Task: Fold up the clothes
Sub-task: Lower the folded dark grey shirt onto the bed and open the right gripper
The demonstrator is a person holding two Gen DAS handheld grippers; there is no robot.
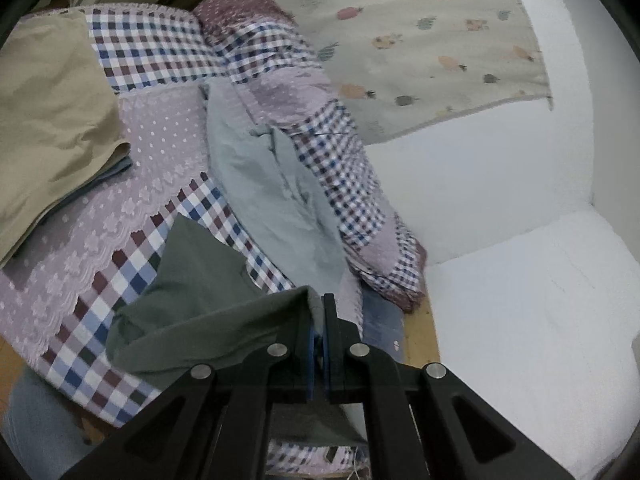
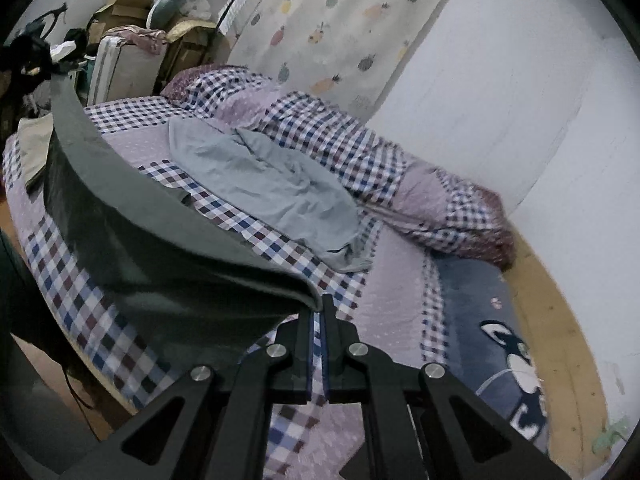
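The left claw (image 1: 319,312) is pressed together on a corner of the dark green garment (image 1: 192,304), held low over the checked bed cover (image 1: 132,56). The right claw (image 2: 319,312) pinches another edge of the same garment (image 2: 132,216), lifting it so the cloth stretches taut to the left above the bed. A pale blue garment (image 2: 260,184) lies crumpled on the cover beyond, beside the rolled quilt (image 2: 360,148).

Shirt (image 2: 264,184) on bed (image 2: 400,312), beside quilt (image 2: 360,152)
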